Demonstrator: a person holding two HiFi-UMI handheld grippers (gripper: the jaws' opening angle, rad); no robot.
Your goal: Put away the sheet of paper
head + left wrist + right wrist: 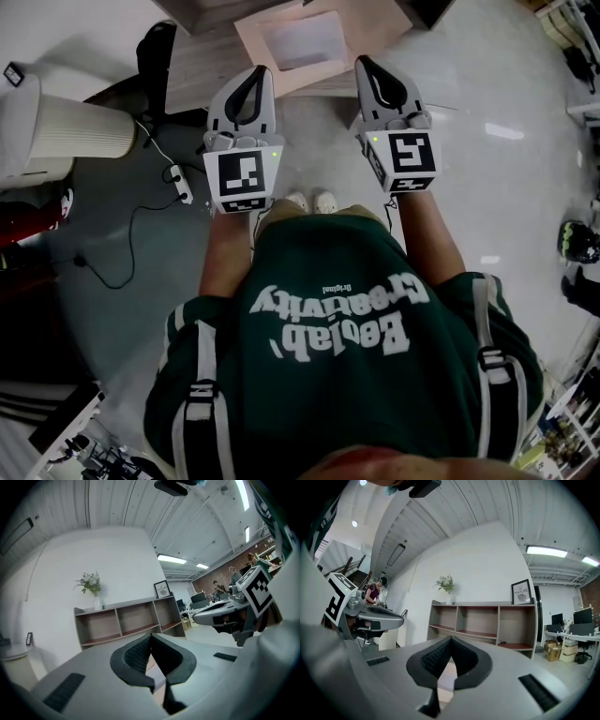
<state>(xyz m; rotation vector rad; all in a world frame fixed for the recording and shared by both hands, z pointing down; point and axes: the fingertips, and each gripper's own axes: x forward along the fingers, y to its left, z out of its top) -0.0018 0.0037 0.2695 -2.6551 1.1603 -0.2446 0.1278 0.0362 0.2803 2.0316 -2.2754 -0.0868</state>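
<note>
A white sheet of paper (pixel 307 39) lies on a tan folder (pixel 349 26) on a low wooden table (pixel 199 67), just ahead of both grippers. My left gripper (pixel 256 73) is held level in front of the person, its tips touching and nothing between them. My right gripper (pixel 365 63) hangs beside it, also shut and empty. Neither touches the paper. In the left gripper view the jaws (pixel 150 637) meet in front of a shelf unit (pixel 126 620). The right gripper view shows its jaws (pixel 451 639) closed before the same shelf unit (pixel 487 620).
A white ribbed cylinder (pixel 80 127) stands at the left, with a power strip and cable (pixel 178 183) on the floor beside it. A black chair (pixel 155 52) is by the table's left end. A vase of flowers (pixel 93 590) and a framed picture (pixel 521 592) top the shelf.
</note>
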